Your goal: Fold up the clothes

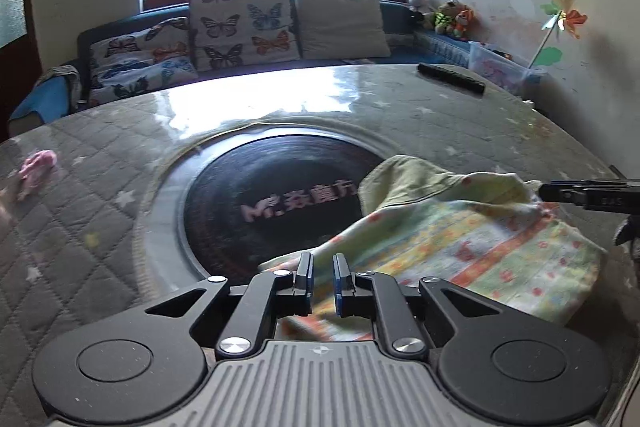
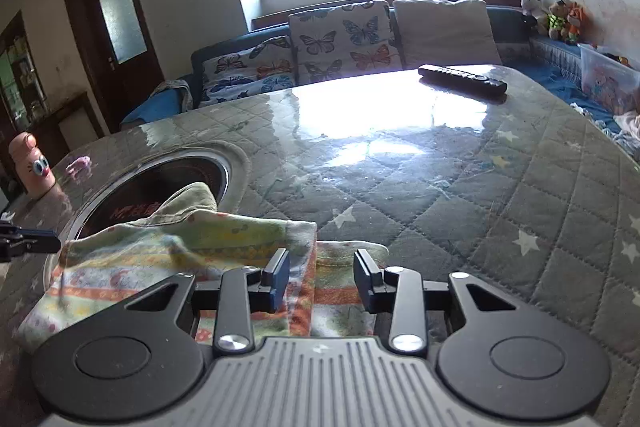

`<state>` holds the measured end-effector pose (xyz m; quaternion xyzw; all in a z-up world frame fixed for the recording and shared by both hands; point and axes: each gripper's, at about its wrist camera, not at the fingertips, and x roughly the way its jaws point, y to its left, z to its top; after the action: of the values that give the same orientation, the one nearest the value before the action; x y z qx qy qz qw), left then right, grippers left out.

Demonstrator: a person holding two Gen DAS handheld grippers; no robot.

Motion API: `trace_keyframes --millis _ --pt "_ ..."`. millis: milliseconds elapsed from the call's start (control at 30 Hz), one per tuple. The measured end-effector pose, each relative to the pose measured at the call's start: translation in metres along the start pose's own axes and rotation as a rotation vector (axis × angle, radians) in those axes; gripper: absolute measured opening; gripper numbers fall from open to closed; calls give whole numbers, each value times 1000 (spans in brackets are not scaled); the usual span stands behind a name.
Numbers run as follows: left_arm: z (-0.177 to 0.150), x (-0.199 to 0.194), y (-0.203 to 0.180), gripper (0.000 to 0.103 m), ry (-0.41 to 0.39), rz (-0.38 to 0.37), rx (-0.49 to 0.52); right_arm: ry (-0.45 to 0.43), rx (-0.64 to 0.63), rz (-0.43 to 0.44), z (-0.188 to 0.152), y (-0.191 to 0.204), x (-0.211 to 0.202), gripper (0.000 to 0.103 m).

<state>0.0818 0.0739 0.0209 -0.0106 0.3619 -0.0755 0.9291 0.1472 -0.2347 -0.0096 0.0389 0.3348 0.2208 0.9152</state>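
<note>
We note a remote control (image 2: 462, 79) at the tabletop's (image 2: 500, 187) far edge, well apart from the patterned garment (image 1: 460, 239). Left tongs (image 1: 322, 269) and right tongs (image 2: 322, 267) both stand open over it.

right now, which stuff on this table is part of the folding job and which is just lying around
Part of the job:
- patterned garment, lying partly over the round dark inset
- left gripper, open at its near edge
- right gripper, open over its edge

Just lying about:
- remote control
- pink toy
- thumb-shaped figure with eyes
- quilted table cover
</note>
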Motion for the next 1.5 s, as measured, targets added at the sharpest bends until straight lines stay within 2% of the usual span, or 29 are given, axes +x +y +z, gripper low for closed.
trace_keyframes --millis 133,167,233,267,400,500,600,767,800,967,1067,1167,1300,1500 --pt "4 17 -14 12 24 -31 3 22 9 31 -3 2 14 23" --pt "5 21 -16 13 32 -37 0 32 20 37 -5 2 17 20" --pt "6 25 -19 13 40 -43 -1 29 22 33 -8 5 18 6" --pt "7 27 -21 13 43 -45 -1 18 21 23 -9 7 13 5" --pt "8 30 -23 15 46 -51 12 -18 20 -17 -7 15 -15 4" --pt "6 39 -21 17 62 -45 13 -12 14 -58 -13 17 -23 4" --pt "4 44 -21 17 75 -30 16 47 60 -70 -27 9 -14 5" --pt "11 39 -24 17 59 -29 30 22 37 -98 -24 13 -26 6" --pt "13 38 -26 17 51 -36 35 9 39 -106 -22 13 -29 9" --pt "24 46 -43 18 40 -81 67 -44 6 -38 -4 28 -30 8" --pt "29 57 -51 18 51 -103 75 -32 -9 41 4 39 -15 8" --pt "34 68 -55 18 63 -114 72 7 -24 79 11 50 9 8" --pt "35 81 -56 17 85 -113 64 68 -25 65 12 53 41 8" --pt "30 74 -53 19 65 -128 57 63 -49 74 11 57 35 12"
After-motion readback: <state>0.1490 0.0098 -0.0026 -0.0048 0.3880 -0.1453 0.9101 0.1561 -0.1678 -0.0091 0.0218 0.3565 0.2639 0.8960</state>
